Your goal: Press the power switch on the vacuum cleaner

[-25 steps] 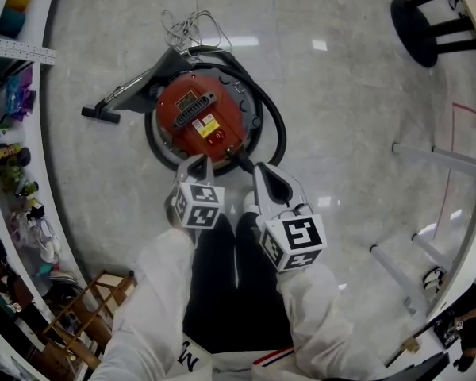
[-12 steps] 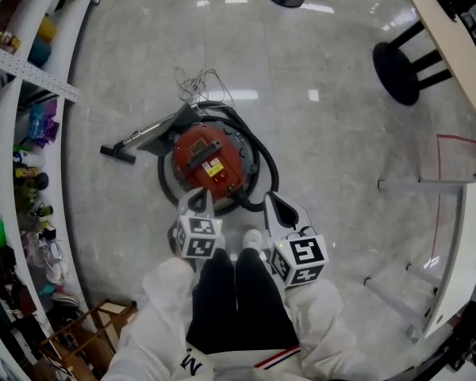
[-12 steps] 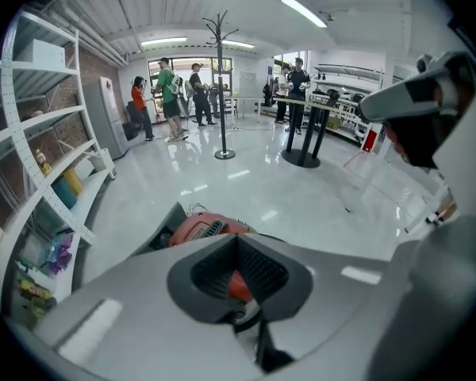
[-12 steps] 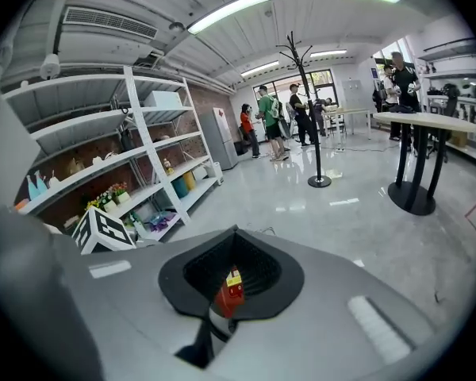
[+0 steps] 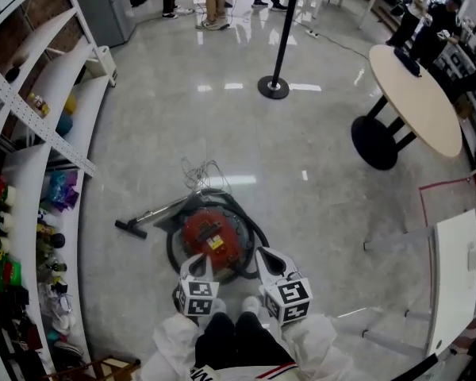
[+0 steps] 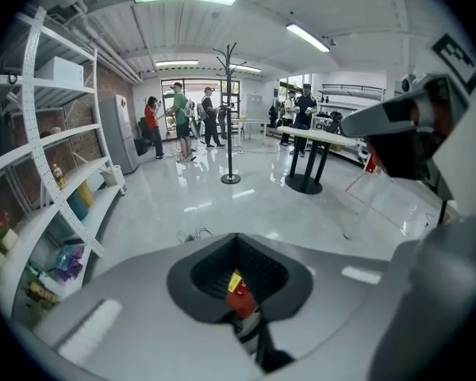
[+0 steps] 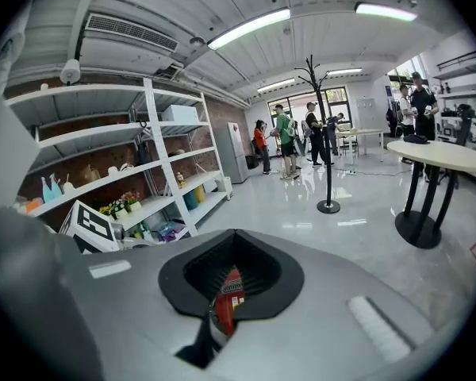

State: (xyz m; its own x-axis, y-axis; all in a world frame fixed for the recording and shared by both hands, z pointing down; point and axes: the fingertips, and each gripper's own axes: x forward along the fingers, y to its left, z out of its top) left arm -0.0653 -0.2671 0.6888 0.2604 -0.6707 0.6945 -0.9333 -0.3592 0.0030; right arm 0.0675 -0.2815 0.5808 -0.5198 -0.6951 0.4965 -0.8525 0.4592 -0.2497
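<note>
Vacuum cleaner: sits on the floor straight ahead of the person's feet, between the shelves at the left and the round table at the right.

Step in hand: approach. The switch is not yet pressed. Left tongs and right tongs are held up over the near edge of the machine and look clear of it. Each gripper view shows its jaws pressed together with nothing pinched; only a sliver of the red body shows through the notch.

Next move, by my reading: lower one closed tip onto the top of the body and push the switch squarely. The head needs to tilt down first, since the machine is small in the head view.

Appearance: round red body, a black hose looped around it, a wand pointing left, a loose cord beyond it, a yellow label on top. The switch is too small to pick out.
</note>
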